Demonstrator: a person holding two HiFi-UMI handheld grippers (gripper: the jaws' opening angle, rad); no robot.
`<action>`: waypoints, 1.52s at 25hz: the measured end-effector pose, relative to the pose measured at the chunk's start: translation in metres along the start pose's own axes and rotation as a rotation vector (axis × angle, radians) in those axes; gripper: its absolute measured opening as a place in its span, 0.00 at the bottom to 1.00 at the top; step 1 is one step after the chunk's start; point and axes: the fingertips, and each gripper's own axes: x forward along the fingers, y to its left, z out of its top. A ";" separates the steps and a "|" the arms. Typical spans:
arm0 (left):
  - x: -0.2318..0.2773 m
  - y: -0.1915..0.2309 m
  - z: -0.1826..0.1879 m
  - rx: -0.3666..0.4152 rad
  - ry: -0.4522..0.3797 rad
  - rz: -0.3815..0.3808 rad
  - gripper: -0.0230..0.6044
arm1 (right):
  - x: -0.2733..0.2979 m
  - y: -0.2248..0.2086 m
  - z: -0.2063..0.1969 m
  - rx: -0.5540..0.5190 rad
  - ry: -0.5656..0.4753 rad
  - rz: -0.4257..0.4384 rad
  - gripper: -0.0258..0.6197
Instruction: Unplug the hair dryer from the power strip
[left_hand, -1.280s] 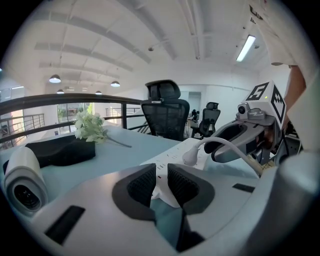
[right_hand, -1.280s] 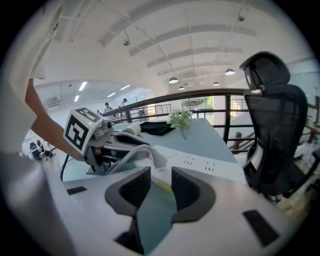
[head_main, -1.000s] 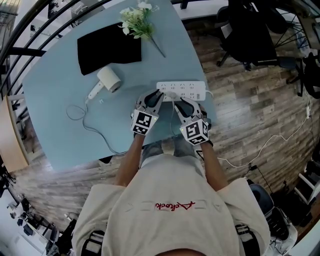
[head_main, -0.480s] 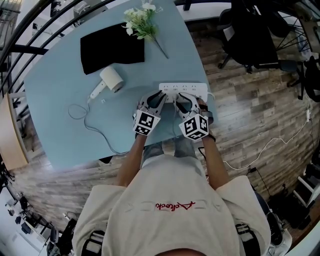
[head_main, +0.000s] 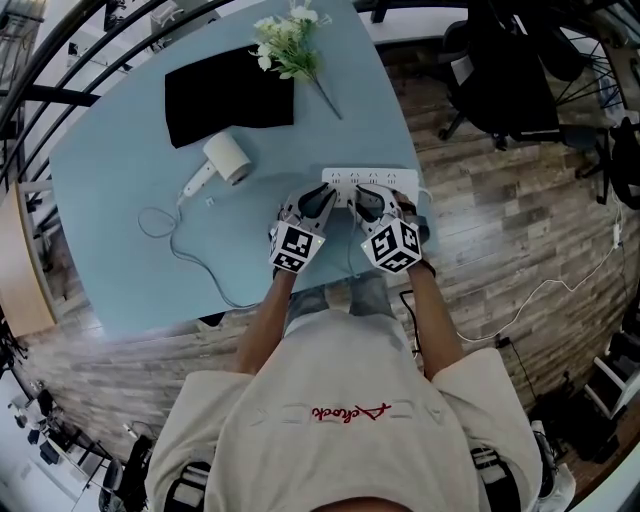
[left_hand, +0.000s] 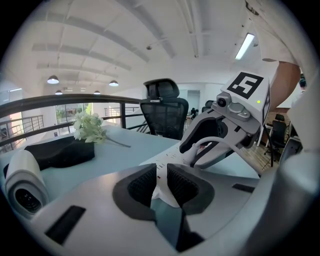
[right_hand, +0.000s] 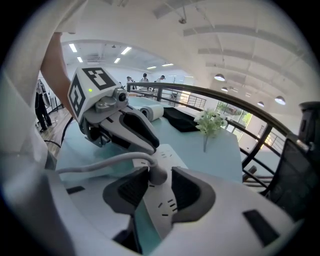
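Both left tongs (head_main: 322, 198) and right tongs (head_main: 363, 201) at power strip (head_main: 396, 181) beside table (head_main: 365, 130) edge.

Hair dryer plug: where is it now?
Right gripper view, centre: plug seated in the power strip, between the right gripper's jaws, which have just been opening.

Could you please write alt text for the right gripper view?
The right gripper, jaws just opened, straddles the plug in the power strip on a blue table. The left gripper sits at the strip's far end; hair dryer and flowers beyond.
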 end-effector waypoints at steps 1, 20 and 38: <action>0.000 0.000 0.000 0.000 0.000 0.000 0.15 | 0.000 0.001 0.000 -0.007 0.006 0.011 0.28; -0.001 -0.002 0.002 0.005 0.006 0.008 0.13 | 0.002 0.001 0.001 0.131 0.073 0.119 0.23; -0.007 -0.005 0.011 0.012 -0.007 0.001 0.09 | -0.013 -0.013 0.011 0.208 0.001 0.054 0.23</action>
